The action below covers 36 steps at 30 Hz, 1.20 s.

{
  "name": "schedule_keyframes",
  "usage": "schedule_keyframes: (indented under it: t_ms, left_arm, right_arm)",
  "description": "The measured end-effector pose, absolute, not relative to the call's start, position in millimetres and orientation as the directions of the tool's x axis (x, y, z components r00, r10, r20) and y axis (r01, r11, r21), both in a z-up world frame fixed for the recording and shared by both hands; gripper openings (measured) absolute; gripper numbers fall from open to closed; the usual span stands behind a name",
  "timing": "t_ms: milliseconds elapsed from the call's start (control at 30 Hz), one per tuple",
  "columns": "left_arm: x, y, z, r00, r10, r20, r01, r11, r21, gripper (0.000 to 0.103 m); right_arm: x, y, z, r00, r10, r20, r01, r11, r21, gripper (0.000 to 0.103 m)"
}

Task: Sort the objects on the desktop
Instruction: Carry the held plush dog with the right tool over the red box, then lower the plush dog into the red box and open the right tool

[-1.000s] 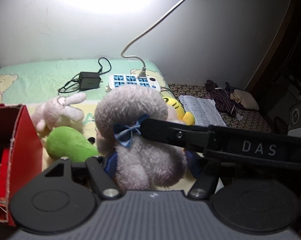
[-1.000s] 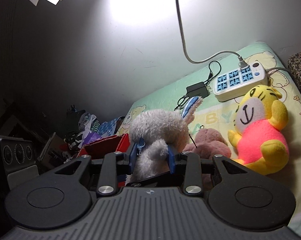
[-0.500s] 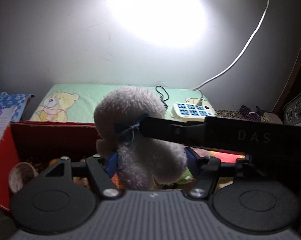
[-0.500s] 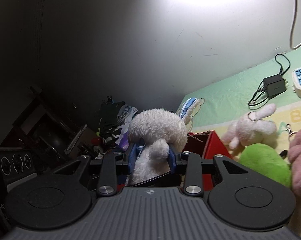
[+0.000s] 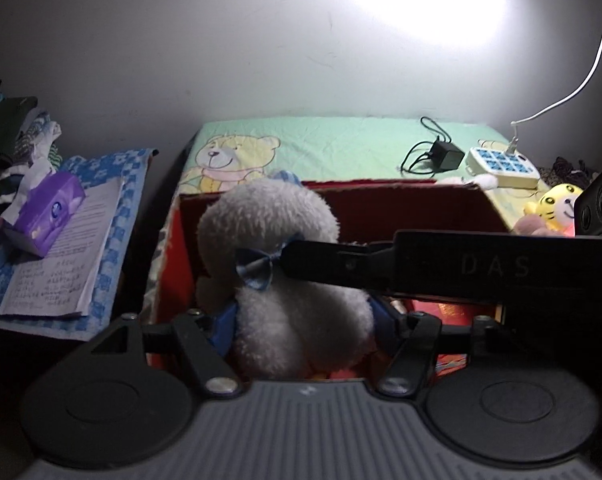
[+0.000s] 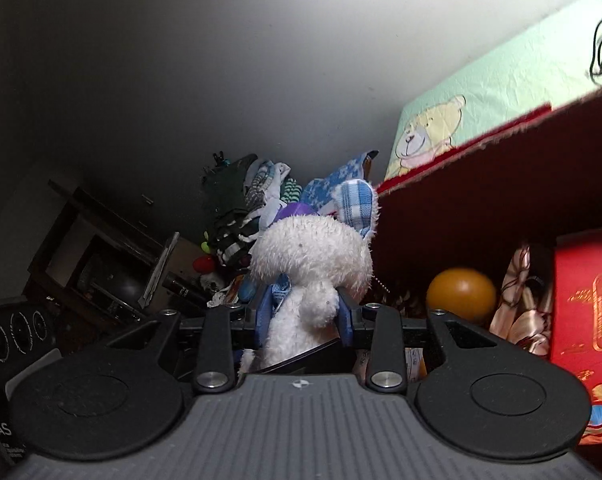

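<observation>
A white plush rabbit (image 5: 285, 272) with a blue bow is held by both grippers above the open red box (image 5: 421, 204). My left gripper (image 5: 303, 322) is shut on its body, blue pads pressing both sides. One of the right gripper's fingers (image 5: 381, 266), a black bar marked DAS, reaches in from the right at the bow. In the right wrist view my right gripper (image 6: 304, 316) is shut on the plush rabbit (image 6: 313, 264) just below its head, beside the red box wall (image 6: 501, 168).
Inside the box lie an orange ball (image 6: 461, 294), satin cloth (image 6: 521, 304) and a red packet (image 6: 589, 320). Left of the box are a purple tissue pack (image 5: 45, 212) and papers (image 5: 61, 264). A charger (image 5: 445, 156), power strip (image 5: 501, 162) and yellow tiger plush (image 5: 557, 208) sit behind.
Both grippers have carried the rabbit leftward, from over the plush toys on the mat to above the red box. Their hold on it has not changed.
</observation>
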<state>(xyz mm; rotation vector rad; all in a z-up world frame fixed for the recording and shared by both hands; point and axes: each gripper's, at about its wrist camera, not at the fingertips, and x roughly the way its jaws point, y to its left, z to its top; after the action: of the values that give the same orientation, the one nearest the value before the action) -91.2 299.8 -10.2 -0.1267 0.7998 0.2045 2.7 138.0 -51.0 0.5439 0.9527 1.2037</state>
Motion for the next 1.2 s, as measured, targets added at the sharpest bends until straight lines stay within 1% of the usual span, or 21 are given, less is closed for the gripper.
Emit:
schedule_keyframes:
  t_ms: [100,233,300,400,433,533,600,667,800,867,1000,1067,1200]
  left_arm:
    - [-89.1,314.1,-23.1,0.648,0.125,-0.751,-0.224,0.974,-0.031,0.068]
    - [-92.4,320.3,-26.3,0.65,0.13,-0.749,-0.205,0.979,-0.007,0.069]
    - [-93.6,322.5,-27.2,0.654,0.135,-0.744,-0.201,0.98,0.001,0.071]
    - [-94.8,325.4,-29.3,0.644,0.127,-0.754,-0.197,0.98,-0.003,0.073]
    - [-96.6,326.2,-29.8,0.648,0.13,-0.751,-0.199,0.98,-0.003,0.074]
    - [-100.1,327.2,-29.3,0.652,0.123,-0.749,-0.189,0.982,-0.003,0.071]
    - [-101.9,326.0,-27.3,0.656,0.124,-0.744,-0.188,0.982,-0.001,0.071]
    - [-103.1,325.5,-25.7,0.661,0.132,-0.739,-0.191,0.982,0.005,0.071]
    - [-107.0,327.8,-21.2,0.673,0.121,-0.729,-0.198,0.98,-0.02,0.071]
    - [-108.9,328.0,-19.8,0.679,0.106,-0.726,-0.194,0.98,-0.039,0.071]
    - [-109.3,323.0,-20.7,0.678,0.113,-0.726,-0.192,0.981,-0.027,0.07]
    - [-110.1,320.4,-21.5,0.674,0.118,-0.729,-0.194,0.981,-0.021,0.069]
    - [-117.1,314.1,-16.9,0.69,0.121,-0.714,-0.185,0.983,-0.011,0.069]
  right_arm:
    - [1.2,151.5,-63.2,0.055,0.93,-0.363,-0.488,0.343,0.803,0.037]
    - [0.0,155.8,-61.0,0.048,0.913,-0.405,-0.474,0.377,0.795,0.037]
    - [-0.2,160.8,-60.6,0.029,0.893,-0.449,-0.468,0.409,0.783,0.038]
    - [-4.3,159.7,-70.2,-0.011,0.883,-0.469,-0.417,0.423,0.805,0.039]
    - [-4.2,158.2,-69.9,-0.018,0.883,-0.469,-0.419,0.42,0.805,0.039]
    - [-5.2,159.1,-70.5,-0.031,0.877,-0.48,-0.428,0.423,0.799,0.039]
    - [-5.8,159.6,-69.4,-0.029,0.875,-0.483,-0.434,0.424,0.795,0.04]
    - [-5.5,160.1,-68.2,-0.034,0.876,-0.482,-0.436,0.421,0.795,0.044]
    - [-8.5,156.5,-60.8,-0.005,0.875,-0.485,-0.468,0.427,0.774,0.046]
    - [-8.9,152.5,-58.4,0.012,0.875,-0.483,-0.472,0.431,0.769,0.044]
    - [-8.8,148.1,-57.8,0.04,0.874,-0.485,-0.464,0.446,0.765,0.044]
    - [-8.0,146.5,-57.8,0.052,0.87,-0.49,-0.452,0.458,0.765,0.04]
    - [-8.8,142.6,-54.7,0.068,0.874,-0.481,-0.454,0.457,0.765,0.038]
